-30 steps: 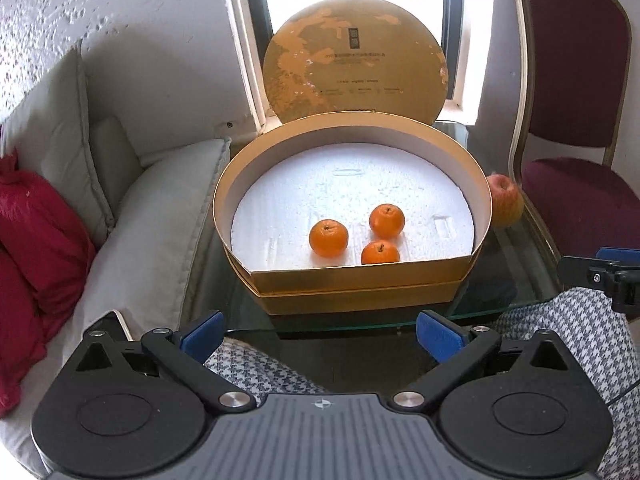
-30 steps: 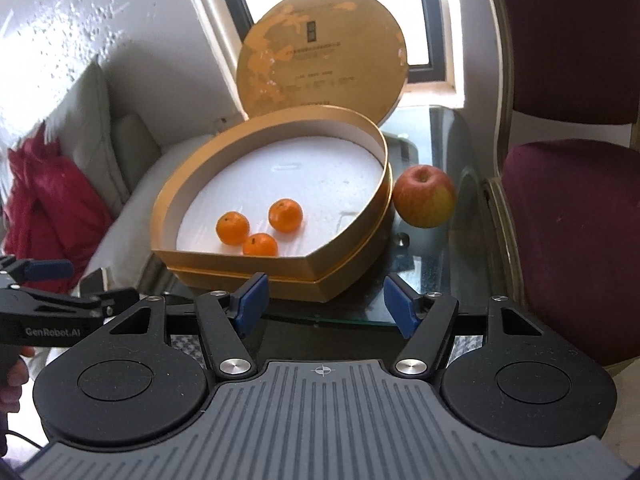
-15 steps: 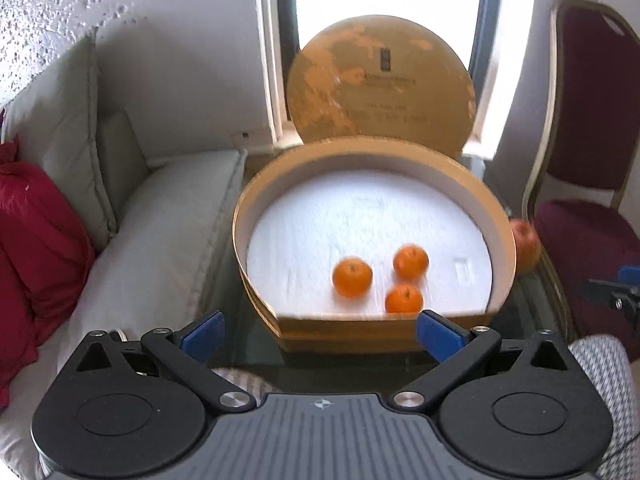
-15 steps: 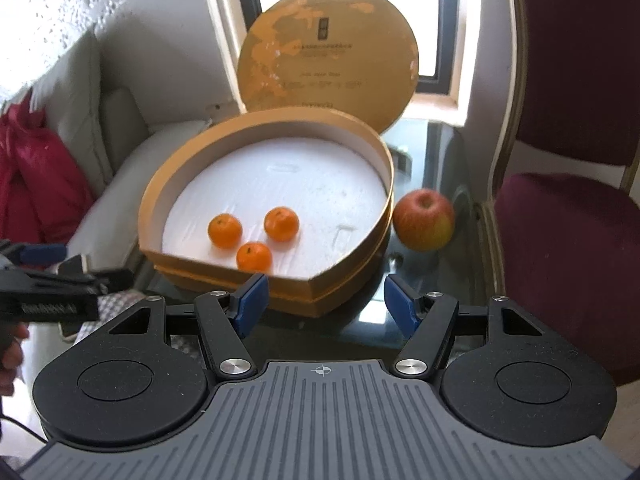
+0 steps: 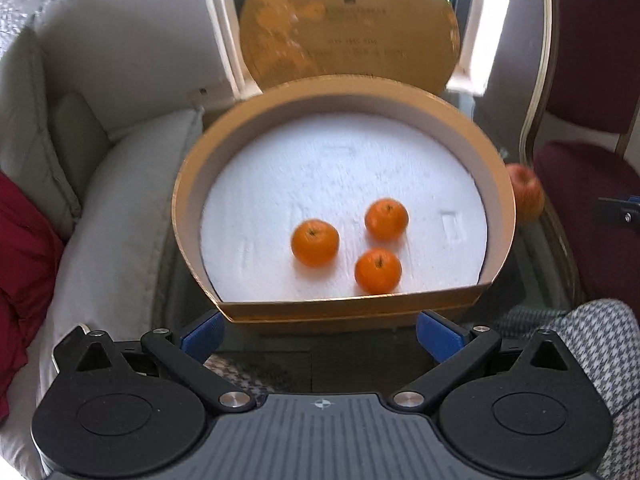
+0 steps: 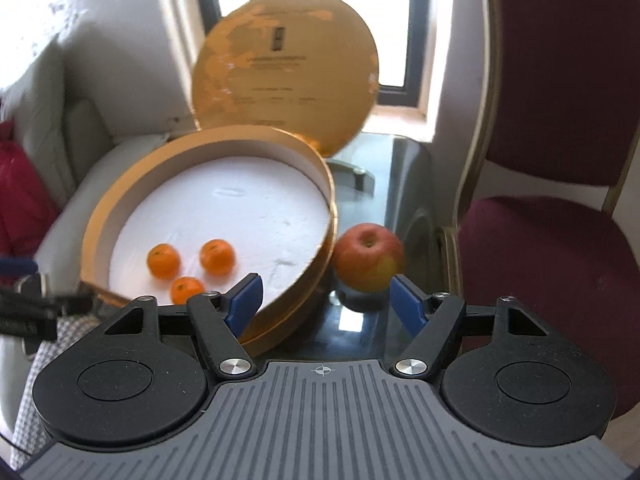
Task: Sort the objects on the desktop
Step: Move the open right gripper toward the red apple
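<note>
A round gold box (image 5: 192, 184) with a white foam floor sits on a glass table (image 6: 404, 184). Three tangerines (image 5: 315, 242) lie together in it, also seen as tangerines (image 6: 163, 261) in the right wrist view. A red apple (image 6: 368, 257) rests on the glass just right of the box (image 6: 104, 216); in the left wrist view the apple (image 5: 527, 192) peeks past the rim. My left gripper (image 5: 320, 330) is open, empty, just short of the box's near wall. My right gripper (image 6: 326, 300) is open, empty, with the apple a little beyond its right finger.
The box's gold lid (image 5: 348, 28) leans upright against the window behind it. A dark red chair (image 6: 552, 216) stands right of the table. Grey cushions (image 5: 120, 208) and a red cloth (image 5: 24, 264) lie left. A houndstooth-clad leg (image 5: 592, 344) is at the near right.
Both grippers have moved forward and risen, so the box looms larger. The right gripper has swung toward the apple, which now sits close ahead of its fingers. Jaws stayed open.
</note>
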`<move>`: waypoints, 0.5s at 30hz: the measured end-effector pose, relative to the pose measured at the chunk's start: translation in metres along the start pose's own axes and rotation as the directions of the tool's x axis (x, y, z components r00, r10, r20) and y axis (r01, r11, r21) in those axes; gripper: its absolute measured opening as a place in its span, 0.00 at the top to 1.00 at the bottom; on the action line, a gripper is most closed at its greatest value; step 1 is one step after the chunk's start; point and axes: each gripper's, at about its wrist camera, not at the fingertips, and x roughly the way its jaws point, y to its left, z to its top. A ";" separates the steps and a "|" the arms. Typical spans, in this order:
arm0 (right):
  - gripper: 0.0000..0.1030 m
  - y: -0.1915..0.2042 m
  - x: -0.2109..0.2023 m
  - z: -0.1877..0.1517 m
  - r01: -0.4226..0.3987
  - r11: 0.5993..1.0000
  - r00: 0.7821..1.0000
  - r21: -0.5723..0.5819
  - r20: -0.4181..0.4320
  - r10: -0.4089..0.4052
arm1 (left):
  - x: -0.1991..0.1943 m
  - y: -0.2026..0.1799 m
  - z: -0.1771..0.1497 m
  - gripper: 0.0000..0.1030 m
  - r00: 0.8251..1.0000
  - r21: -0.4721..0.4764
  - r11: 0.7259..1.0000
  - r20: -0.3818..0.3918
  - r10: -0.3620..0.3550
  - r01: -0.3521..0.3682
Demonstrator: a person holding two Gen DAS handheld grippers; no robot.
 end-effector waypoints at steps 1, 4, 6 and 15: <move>0.26 -0.006 0.006 -0.001 -0.002 1.000 1.000 0.014 -0.005 0.002 | 0.003 -0.002 0.002 0.01 1.000 0.002 1.000 -0.008 0.002 -0.002; 0.24 -0.023 0.025 -0.003 -0.007 0.998 1.000 0.055 -0.021 0.008 | 0.010 -0.004 0.009 0.01 1.000 -0.003 1.000 -0.020 -0.009 0.009; 0.24 -0.035 0.037 -0.005 -0.010 0.997 0.999 0.083 -0.032 0.012 | 0.015 -0.007 0.014 0.01 0.999 -0.008 1.000 -0.029 -0.024 0.024; 0.19 -0.055 0.095 0.001 -0.027 1.000 0.998 0.003 -0.064 0.027 | 0.040 -0.018 0.026 0.01 0.997 0.021 0.999 -0.075 -0.030 0.032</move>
